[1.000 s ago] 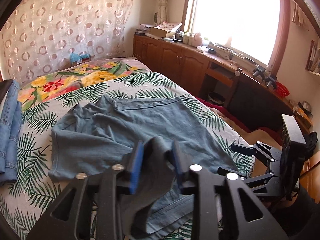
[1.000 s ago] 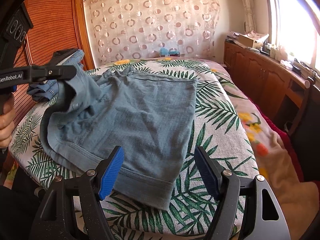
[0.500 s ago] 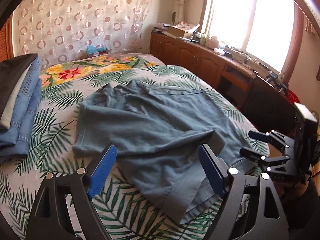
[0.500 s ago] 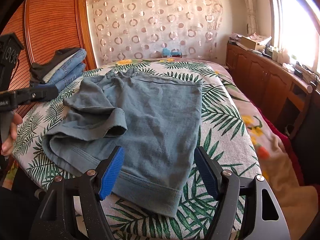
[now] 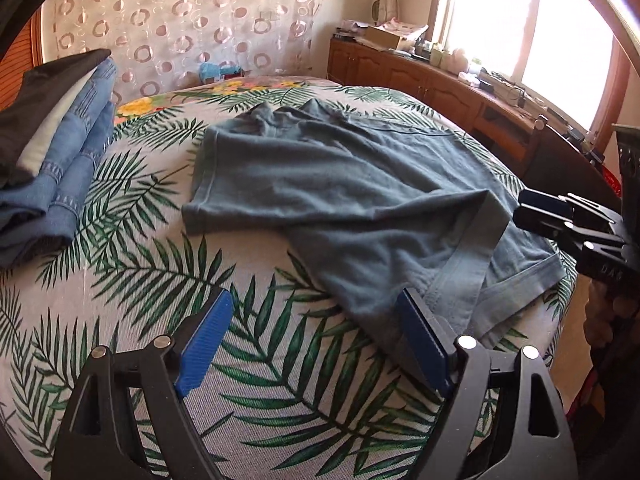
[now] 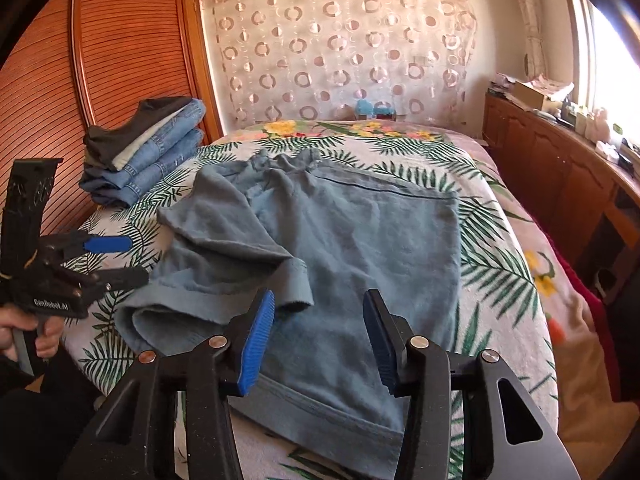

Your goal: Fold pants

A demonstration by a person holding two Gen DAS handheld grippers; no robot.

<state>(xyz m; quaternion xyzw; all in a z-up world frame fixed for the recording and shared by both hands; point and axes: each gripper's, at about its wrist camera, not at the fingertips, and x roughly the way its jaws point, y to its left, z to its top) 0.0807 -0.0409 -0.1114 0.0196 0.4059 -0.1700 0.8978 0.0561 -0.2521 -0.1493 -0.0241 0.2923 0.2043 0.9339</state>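
Note:
Grey-blue pants (image 5: pixel 340 192) lie on the palm-leaf bedspread (image 5: pixel 132 280), one leg folded loosely over the other; they also show in the right wrist view (image 6: pixel 360 248). My left gripper (image 5: pixel 316 340) is open and empty, low over the bed beside the near hem. It also shows at the left of the right wrist view (image 6: pixel 120 258). My right gripper (image 6: pixel 320 336) is open and empty above the lower leg hem. It shows at the right edge of the left wrist view (image 5: pixel 536 206).
A stack of folded jeans and dark clothes (image 6: pixel 148 148) sits at the bed's far left by a slatted wooden wardrobe (image 6: pixel 120 52). Wooden cabinets with clutter (image 6: pixel 560 152) run under the window on the right. A patterned curtain (image 6: pixel 340 48) hangs behind the bed.
My left gripper let go of the pant leg, which dropped folded over the other leg, and then drew back left. My right gripper closed in somewhat and moved forward over the hem.

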